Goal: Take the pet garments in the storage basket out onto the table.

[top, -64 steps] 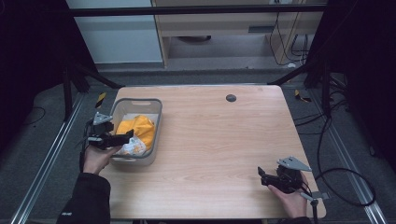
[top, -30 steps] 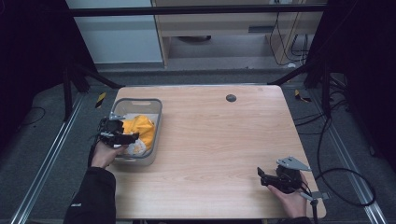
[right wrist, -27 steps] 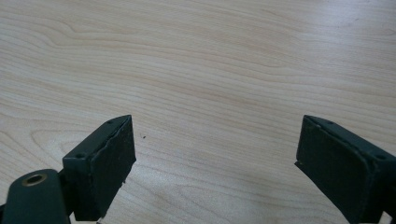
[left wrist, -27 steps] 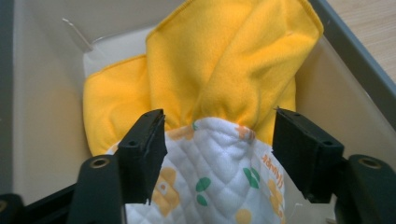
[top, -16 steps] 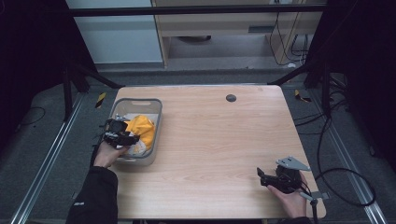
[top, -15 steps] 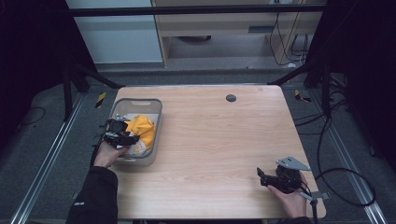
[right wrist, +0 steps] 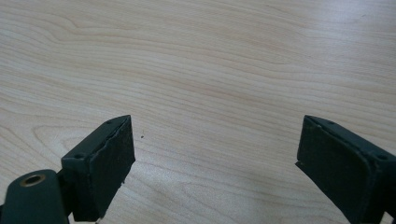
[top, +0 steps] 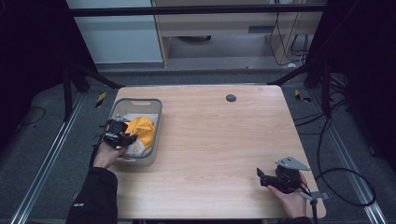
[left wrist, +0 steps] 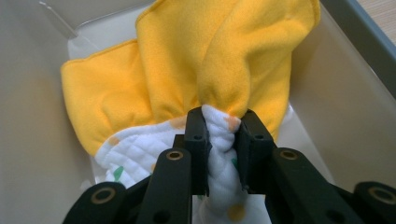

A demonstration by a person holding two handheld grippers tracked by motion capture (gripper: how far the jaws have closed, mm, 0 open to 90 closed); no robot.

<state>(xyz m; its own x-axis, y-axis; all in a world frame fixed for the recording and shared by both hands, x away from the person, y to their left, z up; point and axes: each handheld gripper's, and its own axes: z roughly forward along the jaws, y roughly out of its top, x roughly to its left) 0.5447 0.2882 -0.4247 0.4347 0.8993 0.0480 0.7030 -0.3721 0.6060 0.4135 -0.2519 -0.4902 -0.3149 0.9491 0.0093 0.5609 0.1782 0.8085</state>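
Observation:
A grey plastic bin (top: 156, 114) stands at the table's left side with a yellow cloth (top: 142, 129) bunched inside it. My left gripper (top: 128, 139) reaches into the bin and is shut on the cloth's white quilted underside (left wrist: 219, 140), which has small coloured spots; yellow folds (left wrist: 205, 60) rise beyond the jaws, with the bin wall (left wrist: 345, 116) to the right. At the table's front right my right gripper (top: 262, 176) rests low over the bare wood (right wrist: 210, 84), jaws wide apart with nothing between them.
A small dark round spot (top: 230, 98) sits near the table's far edge. Wooden tabletop (top: 219, 140) stretches between the bin and my right gripper. Cables (top: 345, 186) lie on the floor to the right, and metal frame rails (top: 42, 168) run along the left.
My left gripper moved from the bin's left rim in over the cloth and closed on it. The right gripper has stayed in place.

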